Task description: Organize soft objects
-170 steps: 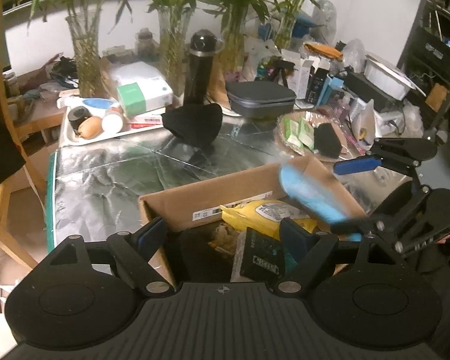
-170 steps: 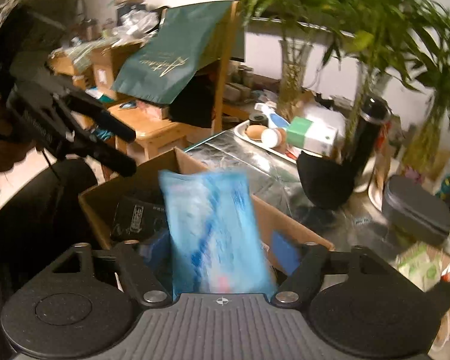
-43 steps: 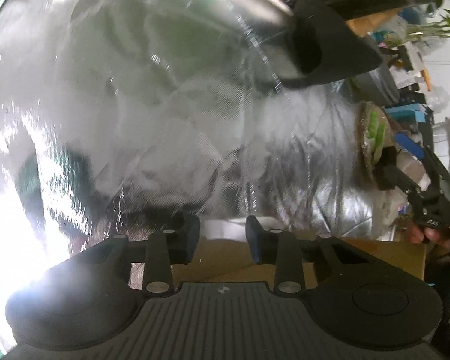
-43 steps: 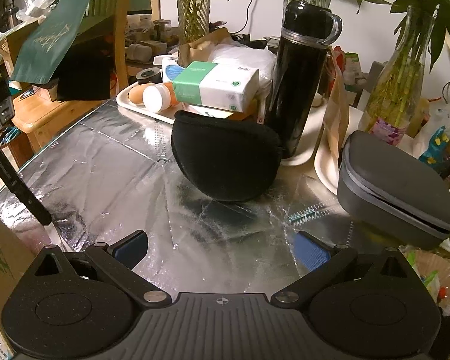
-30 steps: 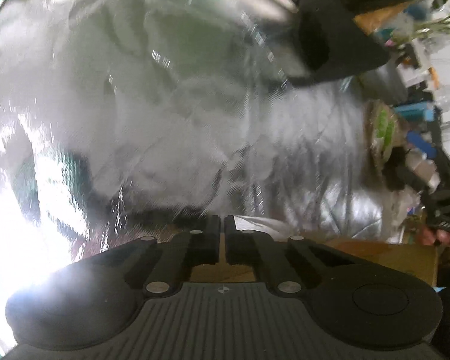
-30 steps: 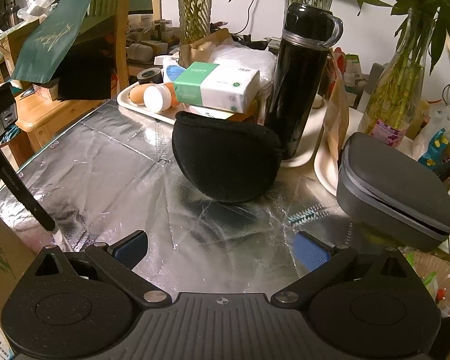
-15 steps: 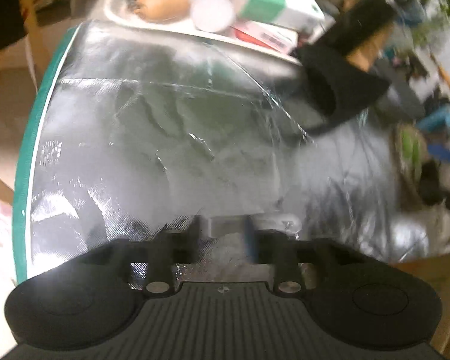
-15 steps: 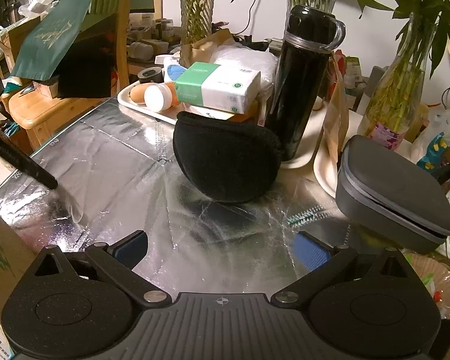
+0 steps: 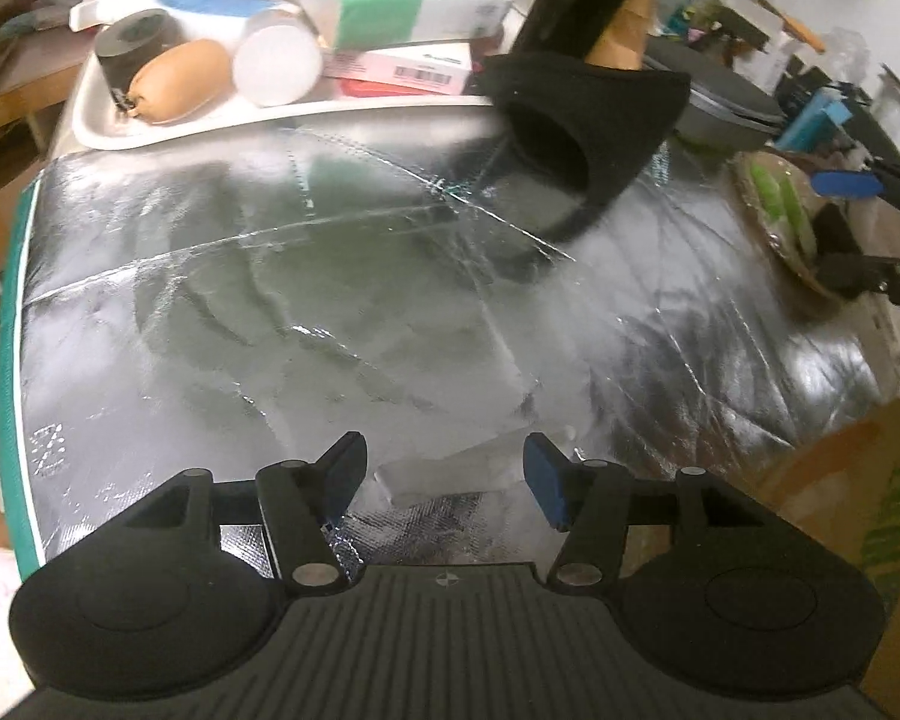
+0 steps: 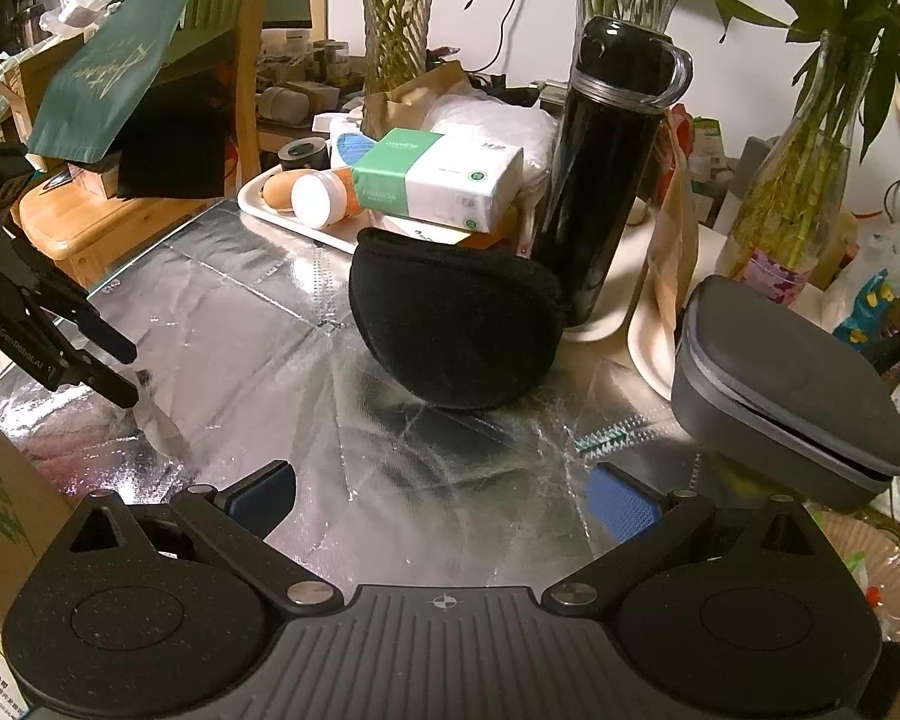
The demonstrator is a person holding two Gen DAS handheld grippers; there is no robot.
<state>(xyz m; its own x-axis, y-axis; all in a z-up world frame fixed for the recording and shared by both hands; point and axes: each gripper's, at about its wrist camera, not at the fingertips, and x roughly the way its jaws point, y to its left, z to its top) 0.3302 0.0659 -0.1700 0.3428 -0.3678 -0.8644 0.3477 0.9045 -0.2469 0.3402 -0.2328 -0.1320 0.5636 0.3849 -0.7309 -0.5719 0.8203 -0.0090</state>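
Observation:
A black soft pouch point(image 10: 459, 324) lies on the silver foil table cover, in front of a black bottle point(image 10: 609, 162); it also shows in the left wrist view point(image 9: 588, 120). A small clear plastic packet point(image 9: 450, 474) lies on the foil between the fingers of my left gripper point(image 9: 447, 477), which is open. In the right wrist view the same packet point(image 10: 156, 420) lies just under the left gripper's fingers point(image 10: 105, 384). My right gripper point(image 10: 441, 495) is open and empty, a short way in front of the pouch. A cardboard box point(image 9: 858, 516) stands at the near side.
A white tray point(image 9: 168, 126) at the back holds a green-and-white tissue pack point(image 10: 438, 177), an egg-shaped object, a jar and a black cap. A grey zip case point(image 10: 792, 390) sits at right. Plant vases, a paper bag and clutter line the back. A wooden chair stands left.
My left gripper shut about a second ago, then tilted up, opened wide and now has the clear packet between its fingers. The right gripper has stayed open and almost still.

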